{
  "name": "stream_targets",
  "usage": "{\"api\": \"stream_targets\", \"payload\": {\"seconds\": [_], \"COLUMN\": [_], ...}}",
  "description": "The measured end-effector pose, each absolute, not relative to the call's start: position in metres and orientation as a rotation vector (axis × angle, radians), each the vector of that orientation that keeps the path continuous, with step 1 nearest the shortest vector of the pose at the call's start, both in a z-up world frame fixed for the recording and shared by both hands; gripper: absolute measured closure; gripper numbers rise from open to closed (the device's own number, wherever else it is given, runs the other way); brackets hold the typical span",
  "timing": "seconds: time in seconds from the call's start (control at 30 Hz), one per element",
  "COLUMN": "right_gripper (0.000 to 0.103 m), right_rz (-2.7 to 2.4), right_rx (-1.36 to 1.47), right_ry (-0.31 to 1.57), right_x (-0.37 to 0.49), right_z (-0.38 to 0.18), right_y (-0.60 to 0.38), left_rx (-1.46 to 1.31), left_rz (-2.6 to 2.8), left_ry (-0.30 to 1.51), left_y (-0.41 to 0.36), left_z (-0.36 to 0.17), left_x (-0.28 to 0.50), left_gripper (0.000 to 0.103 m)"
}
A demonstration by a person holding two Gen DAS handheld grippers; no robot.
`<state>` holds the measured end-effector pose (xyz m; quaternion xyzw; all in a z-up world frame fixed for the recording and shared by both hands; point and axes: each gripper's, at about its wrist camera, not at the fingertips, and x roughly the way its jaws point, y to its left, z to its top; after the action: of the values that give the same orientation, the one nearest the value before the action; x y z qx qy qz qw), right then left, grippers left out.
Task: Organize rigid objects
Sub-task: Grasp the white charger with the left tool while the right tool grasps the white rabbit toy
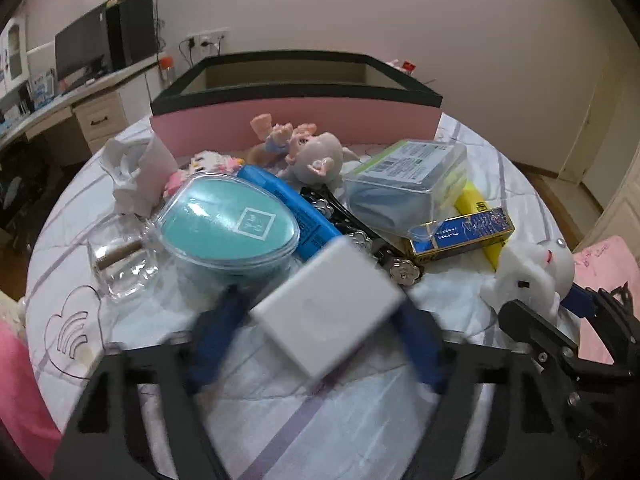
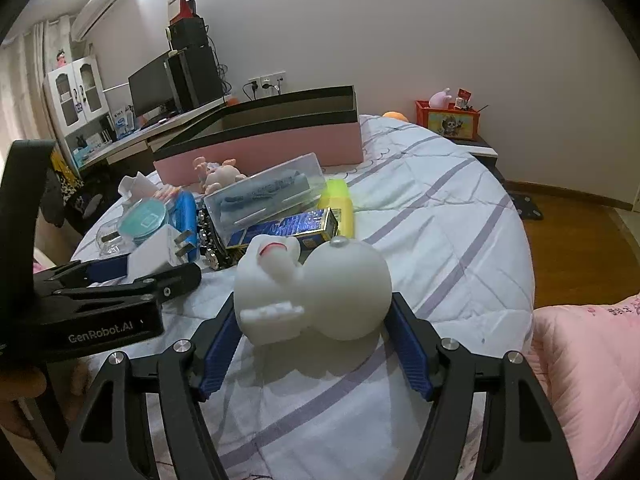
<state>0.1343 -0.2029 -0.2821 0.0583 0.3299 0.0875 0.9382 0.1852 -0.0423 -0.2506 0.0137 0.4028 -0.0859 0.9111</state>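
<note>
Blue pads of the left gripper (image 1: 316,344) flank a white charger (image 1: 326,312) in the left wrist view; the picture is blurred there, and I cannot tell whether they press on it yet. Its long axis runs across the gap, up toward the right. Just beyond it crowd a teal case (image 1: 228,224), a blue bar (image 1: 292,208) and a clear box (image 1: 404,176), so room to push forward is slight; straight up looks like the free way out. A pink bin (image 1: 296,120) stands open behind the heap, likely the goal. From the right wrist, the right gripper (image 2: 316,320) is clamped on a white toy (image 2: 316,292), pads against both its sides, just above the quilt (image 2: 440,216). Bare quilt lies to its right. The left gripper sits close on its left, the charger's prongs pointing right, so the two may clash if both swing toward the bin together.
</note>
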Motion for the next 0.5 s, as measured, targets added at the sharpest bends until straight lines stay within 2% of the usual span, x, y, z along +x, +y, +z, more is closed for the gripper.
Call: {"api": "stream_targets", "payload": {"seconds": [0.27,0.5], "right_gripper": [0.03,0.034], "right_rz": [0.146,0.135], "right_rx": [0.118,0.126], "right_ry": [0.671,0.659], "right_x": [0.137,0.132], "right_z": [-0.285,-0.276], "right_y": [-0.199,-0.196], "left_rx": [0.026,0.04], "left_rz": [-0.237,-0.255], "left_ry": [0.817,0.776], "left_y": [-0.028,-0.018], "left_z": [-0.245,-0.235], "left_x": [0.171,0.157], "left_gripper": [0.04,0.04]}}
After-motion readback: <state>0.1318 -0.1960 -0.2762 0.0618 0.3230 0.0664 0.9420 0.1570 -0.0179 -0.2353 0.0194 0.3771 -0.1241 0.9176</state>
